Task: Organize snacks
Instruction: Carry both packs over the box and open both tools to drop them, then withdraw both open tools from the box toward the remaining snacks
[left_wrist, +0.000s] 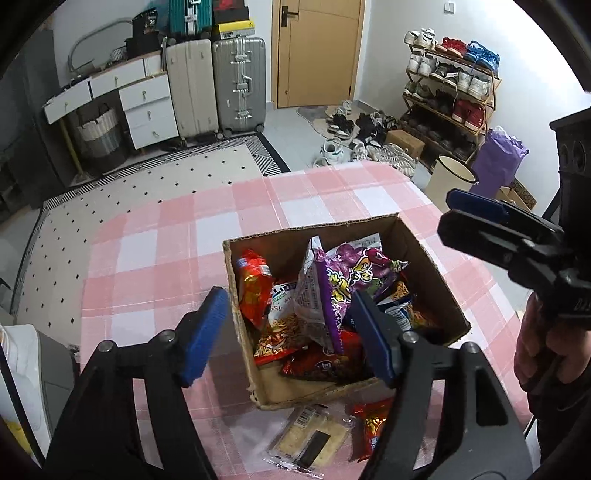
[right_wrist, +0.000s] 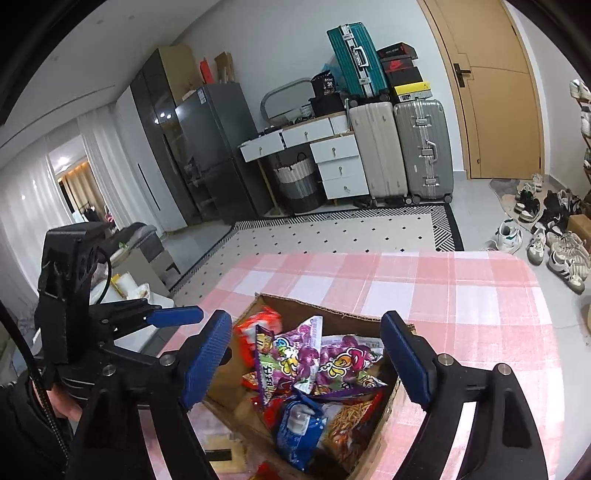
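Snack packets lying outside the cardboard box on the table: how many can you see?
2. A clear cracker pack and a red snack packet lie side by side on the tablecloth just before the cardboard box. The grippers may hide others.

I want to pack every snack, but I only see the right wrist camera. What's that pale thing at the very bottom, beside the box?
Observer: A clear packet of crackers, lying flat on the tablecloth outside the cardboard box.
Operator: Any other snack left out?
Observer: Yes, a red packet right beside the crackers, partly behind a finger of the left gripper.
Operator: What's on the floor past the table's right side?
Observer: A pale bin and a purple bag by the shoe rack.
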